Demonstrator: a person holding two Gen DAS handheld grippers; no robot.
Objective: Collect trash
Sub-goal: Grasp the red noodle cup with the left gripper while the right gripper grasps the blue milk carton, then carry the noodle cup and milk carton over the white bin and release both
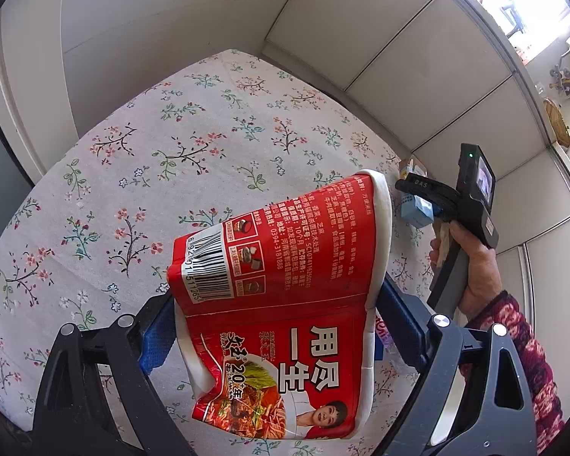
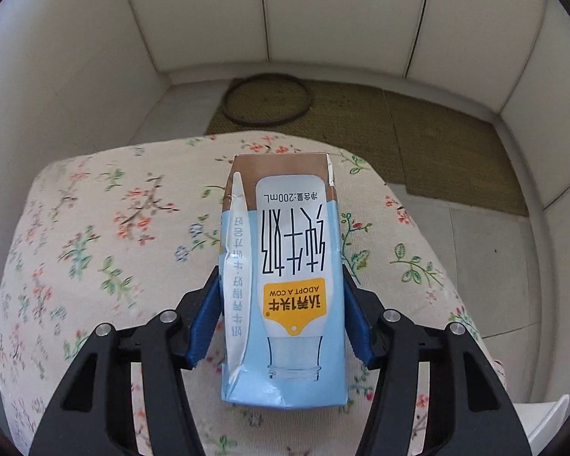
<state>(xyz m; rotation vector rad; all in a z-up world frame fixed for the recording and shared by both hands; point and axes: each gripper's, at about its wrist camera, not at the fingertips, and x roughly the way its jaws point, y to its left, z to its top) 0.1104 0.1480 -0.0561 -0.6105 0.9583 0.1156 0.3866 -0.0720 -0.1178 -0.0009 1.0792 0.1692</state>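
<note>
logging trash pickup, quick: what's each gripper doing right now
Left gripper: closed on the red instant noodle cup, which is squashed.
Right gripper: closed on the blue milk carton.

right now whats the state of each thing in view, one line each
left gripper: shut on the noodle cup
noodle cup: crushed, held above the floral cloth
right gripper: shut on the milk carton
milk carton: dented, side flap loose, print upside down to the camera
floral cloth: spread flat
round ring: lying flat on the woven mat
</note>
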